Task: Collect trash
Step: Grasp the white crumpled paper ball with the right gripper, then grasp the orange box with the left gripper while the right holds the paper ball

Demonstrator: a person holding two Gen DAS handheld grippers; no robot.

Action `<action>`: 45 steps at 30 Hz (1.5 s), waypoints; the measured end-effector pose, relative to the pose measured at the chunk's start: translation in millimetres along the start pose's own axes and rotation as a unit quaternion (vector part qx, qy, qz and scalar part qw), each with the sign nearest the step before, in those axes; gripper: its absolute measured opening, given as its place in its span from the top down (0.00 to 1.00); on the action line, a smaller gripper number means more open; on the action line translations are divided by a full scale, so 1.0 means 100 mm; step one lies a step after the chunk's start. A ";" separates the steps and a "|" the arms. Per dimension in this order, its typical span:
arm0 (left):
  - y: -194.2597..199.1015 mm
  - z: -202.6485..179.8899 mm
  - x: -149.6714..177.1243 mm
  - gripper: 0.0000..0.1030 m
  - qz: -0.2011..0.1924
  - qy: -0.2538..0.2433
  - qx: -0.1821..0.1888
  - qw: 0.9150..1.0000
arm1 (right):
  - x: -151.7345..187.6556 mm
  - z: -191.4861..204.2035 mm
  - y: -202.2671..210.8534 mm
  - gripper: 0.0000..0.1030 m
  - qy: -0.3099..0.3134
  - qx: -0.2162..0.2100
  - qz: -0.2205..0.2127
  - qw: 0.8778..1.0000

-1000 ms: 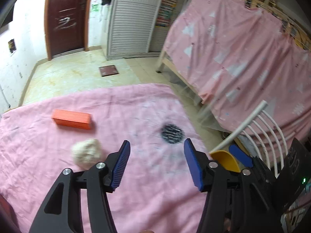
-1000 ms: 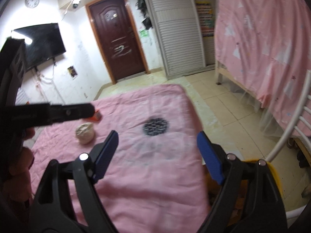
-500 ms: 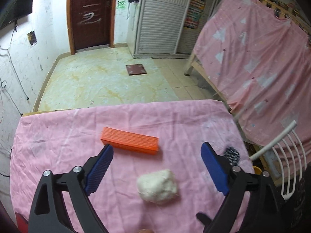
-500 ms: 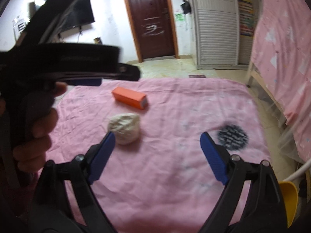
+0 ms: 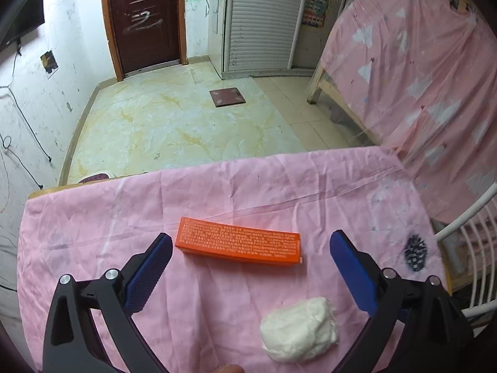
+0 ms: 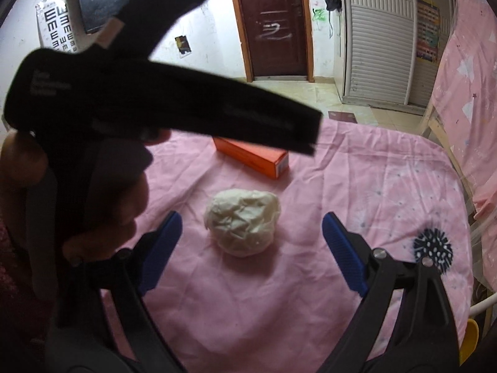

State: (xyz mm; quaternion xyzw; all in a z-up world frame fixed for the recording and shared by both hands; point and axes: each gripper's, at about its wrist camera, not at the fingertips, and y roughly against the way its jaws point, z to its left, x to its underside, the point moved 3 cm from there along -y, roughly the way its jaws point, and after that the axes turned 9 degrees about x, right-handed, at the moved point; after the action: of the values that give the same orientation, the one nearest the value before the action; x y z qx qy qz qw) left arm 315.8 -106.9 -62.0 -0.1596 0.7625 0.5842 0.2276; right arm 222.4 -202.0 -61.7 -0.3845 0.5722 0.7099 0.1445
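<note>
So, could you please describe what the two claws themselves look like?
Both match: the left claw and right claw have matte black plastic arms with silver rivets and blue ribbed pads. The left one's black body, seen from the right wrist, carries faint lettering. No cables or sleeves visible.

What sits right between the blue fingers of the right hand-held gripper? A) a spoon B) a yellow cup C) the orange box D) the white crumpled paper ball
D: the white crumpled paper ball lies between the open right hand-held gripper; the orange box is farther back.
</note>
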 end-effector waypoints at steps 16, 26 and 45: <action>-0.29 0.28 -0.03 0.09 0.034 0.031 -0.024 0.999 | -0.09 0.12 -0.21 0.15 0.014 -0.005 0.034 0.999; -0.21 0.48 -0.04 0.29 0.028 0.064 -0.008 0.998 | -0.07 0.19 -0.25 0.49 0.018 -0.017 0.051 0.998; 0.28 0.79 -0.06 0.14 -0.015 0.109 -0.004 0.994 | -0.01 -0.09 0.18 0.50 -0.022 -0.019 0.007 1.000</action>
State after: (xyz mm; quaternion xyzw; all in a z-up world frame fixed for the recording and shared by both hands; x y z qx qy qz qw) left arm 319.9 -23.5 -53.0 -0.2346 0.7780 0.5629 0.1508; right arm 215.0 -215.9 -48.5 -0.3672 0.5577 0.7301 0.1451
